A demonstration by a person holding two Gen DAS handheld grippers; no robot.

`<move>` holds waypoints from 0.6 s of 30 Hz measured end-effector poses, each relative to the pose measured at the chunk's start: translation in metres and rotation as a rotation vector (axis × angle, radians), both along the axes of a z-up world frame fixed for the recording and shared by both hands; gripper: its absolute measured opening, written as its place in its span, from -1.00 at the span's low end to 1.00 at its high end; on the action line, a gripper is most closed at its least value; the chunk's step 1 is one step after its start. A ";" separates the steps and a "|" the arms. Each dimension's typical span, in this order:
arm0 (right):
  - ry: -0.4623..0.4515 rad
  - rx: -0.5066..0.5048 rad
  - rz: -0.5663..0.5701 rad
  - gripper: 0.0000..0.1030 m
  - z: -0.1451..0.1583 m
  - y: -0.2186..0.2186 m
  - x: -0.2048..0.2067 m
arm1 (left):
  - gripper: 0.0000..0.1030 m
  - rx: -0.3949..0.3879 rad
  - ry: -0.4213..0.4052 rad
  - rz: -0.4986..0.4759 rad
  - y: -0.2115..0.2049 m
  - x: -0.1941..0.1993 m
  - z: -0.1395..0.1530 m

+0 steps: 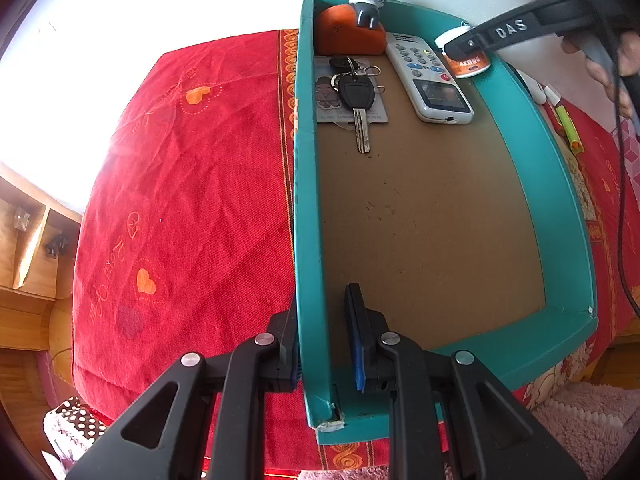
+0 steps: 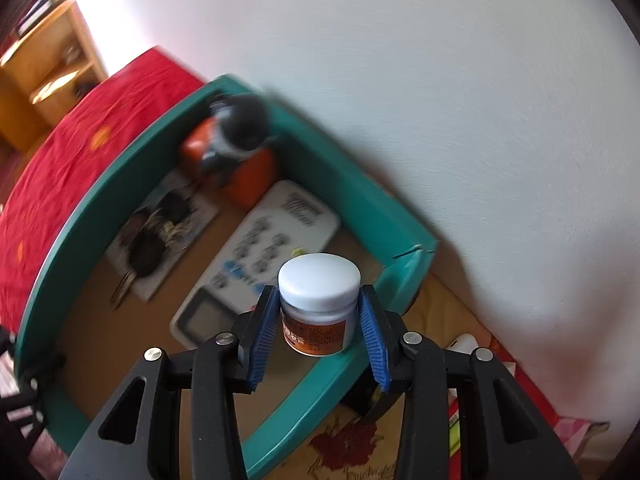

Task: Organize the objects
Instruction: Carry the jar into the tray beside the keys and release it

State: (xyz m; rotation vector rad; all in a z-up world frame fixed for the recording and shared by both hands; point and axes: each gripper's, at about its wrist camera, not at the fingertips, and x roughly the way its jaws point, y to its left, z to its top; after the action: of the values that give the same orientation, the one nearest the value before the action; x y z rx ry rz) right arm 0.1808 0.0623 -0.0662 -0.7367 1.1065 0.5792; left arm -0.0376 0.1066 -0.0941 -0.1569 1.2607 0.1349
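A teal tray [image 1: 556,200] with a brown floor lies on a red cloth [image 1: 180,184]. At its far end are a grey figurine [image 1: 366,0] on an orange block [image 1: 348,36], a car key [image 1: 358,96] on a card, and a white remote [image 1: 428,76]. My left gripper [image 1: 320,344] is shut on the tray's near left wall. My right gripper [image 2: 320,292] is shut on a small white-lidded jar [image 2: 318,308] with an orange label, held over the tray's [image 2: 352,196] far right corner, beside the remote [image 2: 260,256]. The same jar [image 1: 466,64] shows in the right gripper [image 1: 472,44] in the left wrist view.
A white wall runs behind the tray. A green marker [image 1: 568,128] and a white item lie outside the tray's right wall. A wooden shelf [image 1: 28,248] stands left of the bed. A pink fluffy cloth [image 1: 580,420] lies at the near right, and a black cable [image 1: 620,200] hangs there.
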 end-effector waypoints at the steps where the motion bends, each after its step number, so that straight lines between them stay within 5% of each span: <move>1: 0.011 0.023 0.015 -0.20 0.003 0.001 -0.007 | -0.66 -0.001 0.000 -0.001 0.000 -0.001 0.000; 10: 0.178 0.325 0.067 -0.20 0.006 0.008 -0.067 | -0.66 -0.003 0.001 -0.002 0.001 -0.002 0.000; 18: 0.168 0.364 0.066 -0.19 -0.020 -0.008 -0.102 | -0.66 0.002 0.002 -0.008 0.000 -0.001 -0.001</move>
State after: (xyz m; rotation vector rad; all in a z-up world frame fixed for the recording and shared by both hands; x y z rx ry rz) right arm 0.0791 0.0548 -0.0858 -0.4141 1.0937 0.8843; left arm -0.0390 0.1064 -0.0950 -0.1500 1.2632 0.1293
